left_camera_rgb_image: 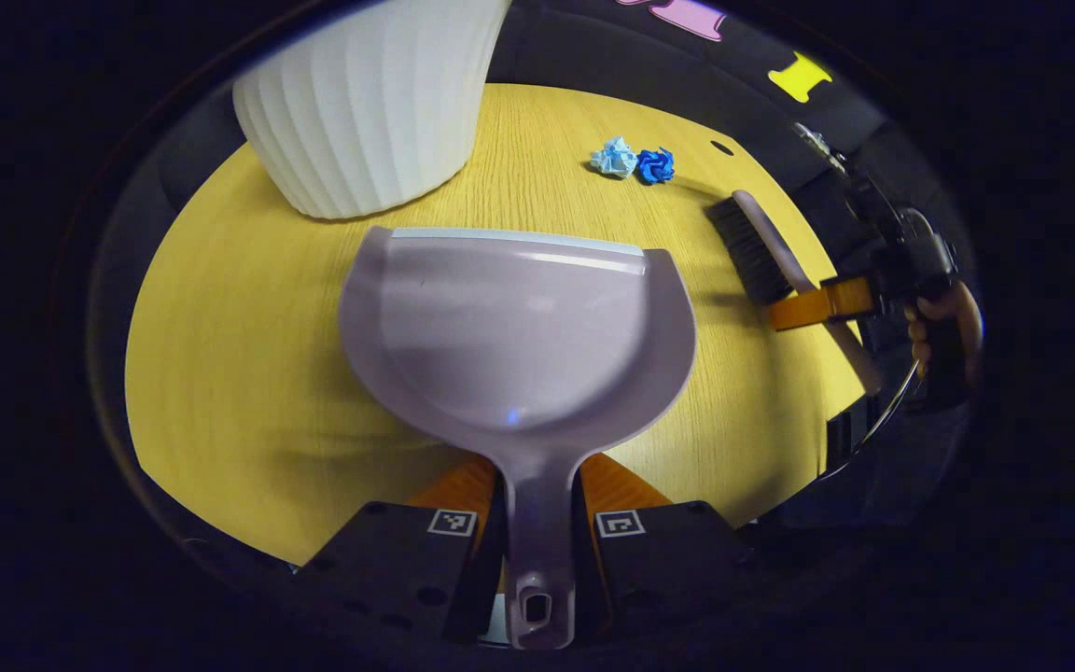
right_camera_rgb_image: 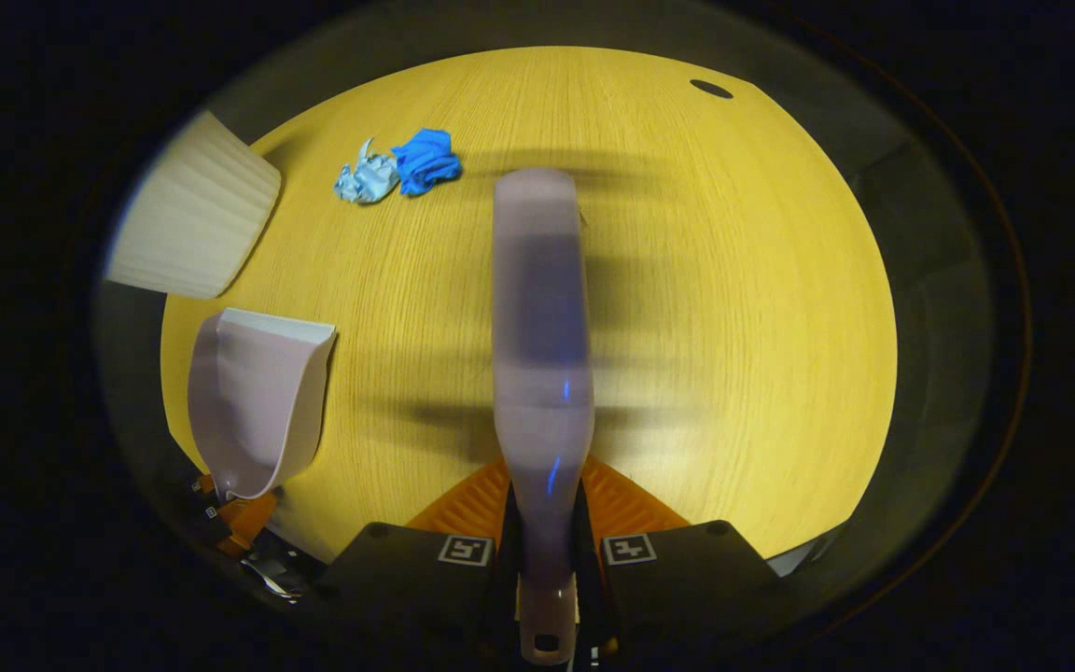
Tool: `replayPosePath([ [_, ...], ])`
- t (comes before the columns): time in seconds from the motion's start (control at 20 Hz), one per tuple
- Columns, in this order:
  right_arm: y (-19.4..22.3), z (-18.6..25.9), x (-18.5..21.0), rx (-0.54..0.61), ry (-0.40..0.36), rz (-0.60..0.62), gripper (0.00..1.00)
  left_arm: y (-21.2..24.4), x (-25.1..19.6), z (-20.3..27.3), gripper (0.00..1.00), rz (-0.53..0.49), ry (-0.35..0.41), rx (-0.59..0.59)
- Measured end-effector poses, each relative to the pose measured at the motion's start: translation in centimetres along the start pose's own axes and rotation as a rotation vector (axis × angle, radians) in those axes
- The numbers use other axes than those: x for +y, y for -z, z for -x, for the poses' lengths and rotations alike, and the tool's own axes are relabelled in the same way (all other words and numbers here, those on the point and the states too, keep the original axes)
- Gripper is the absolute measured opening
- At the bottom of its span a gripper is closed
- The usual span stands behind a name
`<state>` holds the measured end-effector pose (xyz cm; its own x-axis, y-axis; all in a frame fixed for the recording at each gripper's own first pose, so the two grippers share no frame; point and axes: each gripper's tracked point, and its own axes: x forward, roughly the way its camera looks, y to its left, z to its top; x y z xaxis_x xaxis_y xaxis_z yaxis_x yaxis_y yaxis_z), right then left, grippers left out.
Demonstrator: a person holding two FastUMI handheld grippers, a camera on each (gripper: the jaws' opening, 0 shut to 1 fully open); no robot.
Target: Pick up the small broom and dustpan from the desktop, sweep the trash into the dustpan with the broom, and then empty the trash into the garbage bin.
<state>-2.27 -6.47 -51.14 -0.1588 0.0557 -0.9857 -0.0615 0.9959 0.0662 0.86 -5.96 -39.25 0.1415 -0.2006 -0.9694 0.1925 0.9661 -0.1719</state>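
**Over the desk: both tools gripped, trash not yet swept**

At the 6 o'clock edge of the left gripper view, the left gripper (left_camera_rgb_image: 537, 537) is closed tight on the handle of the dustpan (left_camera_rgb_image: 519, 327), a finger pressing each side. The pan spreads toward 12 o'clock over the yellow desktop (left_camera_rgb_image: 220, 373), its pale front lip facing the white ribbed garbage bin (left_camera_rgb_image: 369, 103) at 11 o'clock. Two crumpled paper balls (left_camera_rgb_image: 633, 161), one light blue and one dark blue, lie touching each other at 1 o'clock, well apart from the pan lip. At 3 o'clock the right gripper (left_camera_rgb_image: 803, 308), held by a hand (left_camera_rgb_image: 943, 327), clamps the broom (left_camera_rgb_image: 766, 247), bristles pointing down toward the desk.

At 6 o'clock in the right gripper view, the right gripper's fingers are shut on the broom handle (right_camera_rgb_image: 542, 373), which runs up the middle toward 12 o'clock and looks blurred. The paper balls (right_camera_rgb_image: 397, 168) sit at 11 o'clock, the bin (right_camera_rgb_image: 192, 219) at 10 o'clock and the dustpan (right_camera_rgb_image: 258, 401) at 8 o'clock.

The risks, as I judge them: the pan lip is not aimed at the paper, so a sweep made now could push the balls past it or against the bin's base. Light crumpled paper may roll or skip over the bristles if the stroke is fast. A lip held off the wood would let the balls slide underneath. Tipping the pan later near the bin could knock it.
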Motion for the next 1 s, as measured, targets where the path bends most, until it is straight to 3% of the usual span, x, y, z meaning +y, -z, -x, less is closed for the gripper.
replayPosePath([
  [0.3,-10.1,-0.9,-2.4,-0.03,0.055,0.196,0.29,-1.0,-0.3,-0.3,0.29,-0.011,0.003,0.039],
  [0.55,-17.4,-3.0,-2.8,-0.064,0.171,0.436,0.28,-1.3,-0.8,-0.3,0.29,-0.028,-0.015,0.086],
  [0.85,-20.7,-4.4,0.6,-0.057,0.131,0.565,0.28,-3.7,-2.2,-1.1,0.31,-0.093,-0.026,0.094],
  [1.0,-20.4,-4.8,1.5,-0.054,0.156,0.714,0.28,-3.7,-2.3,-1.3,0.31,-0.088,-0.026,0.098],
])
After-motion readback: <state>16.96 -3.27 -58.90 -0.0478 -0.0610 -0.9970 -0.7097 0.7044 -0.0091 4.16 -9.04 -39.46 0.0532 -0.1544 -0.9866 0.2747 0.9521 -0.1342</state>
